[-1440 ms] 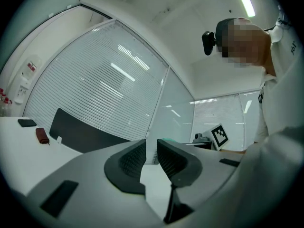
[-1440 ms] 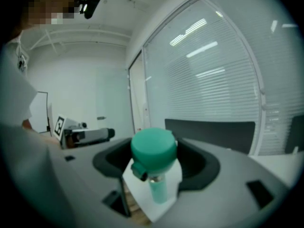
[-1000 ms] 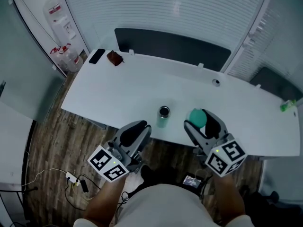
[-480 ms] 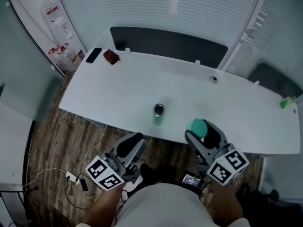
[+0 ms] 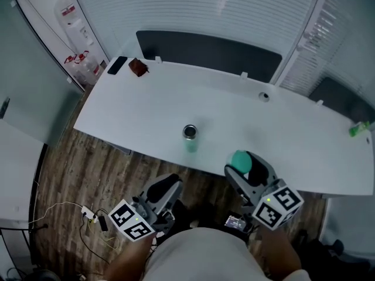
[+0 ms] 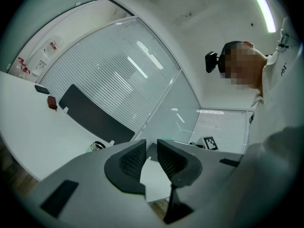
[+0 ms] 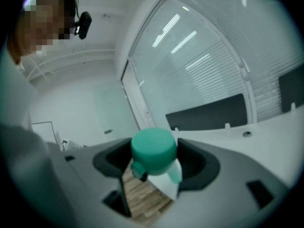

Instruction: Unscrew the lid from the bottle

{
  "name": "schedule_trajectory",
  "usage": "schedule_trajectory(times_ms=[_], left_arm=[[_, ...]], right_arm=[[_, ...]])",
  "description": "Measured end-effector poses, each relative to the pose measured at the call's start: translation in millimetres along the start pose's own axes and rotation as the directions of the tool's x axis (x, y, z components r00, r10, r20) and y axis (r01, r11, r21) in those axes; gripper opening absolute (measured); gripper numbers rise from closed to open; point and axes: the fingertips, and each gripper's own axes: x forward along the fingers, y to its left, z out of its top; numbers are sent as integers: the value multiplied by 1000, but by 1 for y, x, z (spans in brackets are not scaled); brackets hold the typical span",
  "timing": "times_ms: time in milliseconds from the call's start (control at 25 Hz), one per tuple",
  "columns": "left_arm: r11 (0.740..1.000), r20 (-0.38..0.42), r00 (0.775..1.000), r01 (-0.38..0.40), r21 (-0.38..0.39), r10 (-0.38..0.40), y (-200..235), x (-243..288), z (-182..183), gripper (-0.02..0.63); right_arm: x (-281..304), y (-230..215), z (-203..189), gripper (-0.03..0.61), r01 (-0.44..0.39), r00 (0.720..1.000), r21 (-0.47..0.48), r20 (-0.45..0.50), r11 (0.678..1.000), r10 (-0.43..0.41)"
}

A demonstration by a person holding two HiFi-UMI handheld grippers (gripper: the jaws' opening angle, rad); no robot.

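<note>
**A:** Where is the bottle (image 5: 189, 134)?

**B:** Upright on the white table (image 5: 135, 110), with its mouth bare. Its green lid (image 7: 153, 147) is off and clamped in the right gripper (image 5: 247, 168), to the bottle's right and nearer the person.

**A:** And the left gripper (image 6: 151, 152)?

**B:** Released and empty, with a slim gap between its jaws. It's on the bottle's near left, well apart from it.

**A:** So the unscrewing looks done. What's next?

**B:** Probably setting the lid down. Bring it beside the bottle, not over it. Lower it until it rests flat, then let go. A careless brush could tip the bottle.
</note>
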Motion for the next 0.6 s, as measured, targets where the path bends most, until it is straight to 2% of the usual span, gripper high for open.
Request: schedule_trajectory(times_ms=[600], left_arm=[[998, 36, 998, -51, -44, 52, -28, -5, -28, 81]], right_arm=[[-6, -3, -17, 311, -108, 993, 3, -48, 994, 108]])
